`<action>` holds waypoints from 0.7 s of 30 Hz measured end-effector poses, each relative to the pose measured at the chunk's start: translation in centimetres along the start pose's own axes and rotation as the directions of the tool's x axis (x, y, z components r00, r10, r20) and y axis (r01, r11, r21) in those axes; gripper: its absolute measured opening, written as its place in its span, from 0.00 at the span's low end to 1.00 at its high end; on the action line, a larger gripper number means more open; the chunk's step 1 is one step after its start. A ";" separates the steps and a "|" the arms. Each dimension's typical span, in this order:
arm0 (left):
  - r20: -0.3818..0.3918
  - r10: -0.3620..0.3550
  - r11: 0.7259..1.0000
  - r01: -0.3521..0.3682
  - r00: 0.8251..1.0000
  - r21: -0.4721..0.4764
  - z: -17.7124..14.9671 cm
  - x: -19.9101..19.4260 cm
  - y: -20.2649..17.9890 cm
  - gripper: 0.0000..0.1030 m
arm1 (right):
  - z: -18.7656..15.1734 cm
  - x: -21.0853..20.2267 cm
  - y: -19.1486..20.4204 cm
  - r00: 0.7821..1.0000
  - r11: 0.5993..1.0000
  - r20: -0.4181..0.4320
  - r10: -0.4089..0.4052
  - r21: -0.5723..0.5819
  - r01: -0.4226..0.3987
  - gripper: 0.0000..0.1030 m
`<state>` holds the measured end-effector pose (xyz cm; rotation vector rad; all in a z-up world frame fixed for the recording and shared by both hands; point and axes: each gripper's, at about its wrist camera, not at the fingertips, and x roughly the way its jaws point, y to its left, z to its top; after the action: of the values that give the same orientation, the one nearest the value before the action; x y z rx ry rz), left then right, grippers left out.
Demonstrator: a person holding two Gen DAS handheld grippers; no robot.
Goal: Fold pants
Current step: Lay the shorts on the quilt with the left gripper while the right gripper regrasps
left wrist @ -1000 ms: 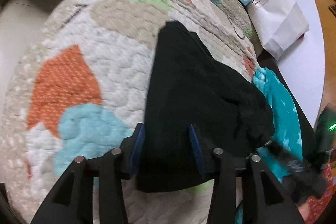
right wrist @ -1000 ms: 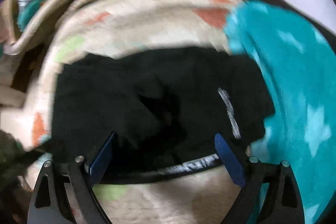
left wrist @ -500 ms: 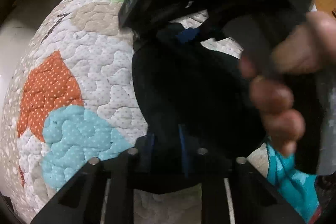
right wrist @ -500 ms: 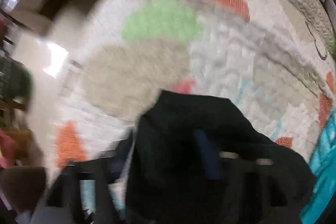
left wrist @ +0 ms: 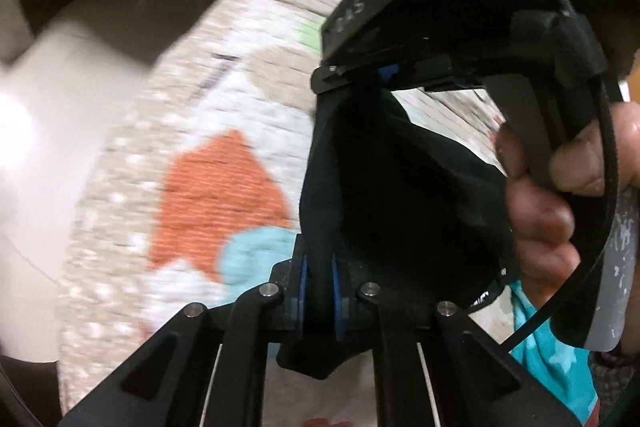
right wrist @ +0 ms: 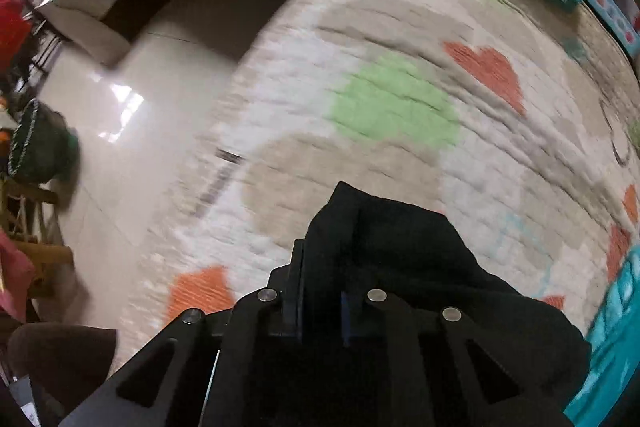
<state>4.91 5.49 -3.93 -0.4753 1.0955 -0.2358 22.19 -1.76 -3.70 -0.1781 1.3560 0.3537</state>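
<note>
The left gripper (left wrist: 319, 291) has its jaws narrowed onto an edge of the black pants (left wrist: 400, 195), which hang lifted above the patterned quilt (left wrist: 224, 179). The right gripper (right wrist: 322, 297) pinches another bunch of the pants (right wrist: 404, 247), jaws close together. In the left wrist view the person's right hand (left wrist: 560, 195) holds the right gripper just above the cloth. A teal blanket (right wrist: 616, 339) lies at the quilt's right edge.

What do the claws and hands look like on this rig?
Left claw: matte black angular linkage arms with silver round pivot pins, blue pads on the fingers. Right claw: same build in its own view. From the left view its body is a black curved housing with faint lettering, a thin black cable, held by a bare hand; no sleeve visible.
</note>
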 end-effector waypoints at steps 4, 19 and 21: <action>-0.027 0.036 0.993 -0.039 0.999 -0.109 0.6 -0.4 3.0 0.17 | 1.6 1.2 1.3 0.997 0.996 0.015 0.074 0.042 -0.074 0.38; 0.095 -0.036 0.980 0.053 0.995 -0.189 3.5 -3.6 3.5 0.46 | -11.2 -8.2 -10.5 0.959 0.944 0.278 0.053 0.299 -0.138 0.43; 0.078 -0.027 0.985 0.039 0.997 -0.168 3.8 -2.4 3.1 0.46 | -13.3 -7.2 -9.6 0.946 0.922 0.298 0.126 0.316 -0.222 0.41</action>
<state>7.09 10.18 -2.13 -0.6496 1.0382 -0.1530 12.09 -16.10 -0.20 0.2815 1.1398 0.2715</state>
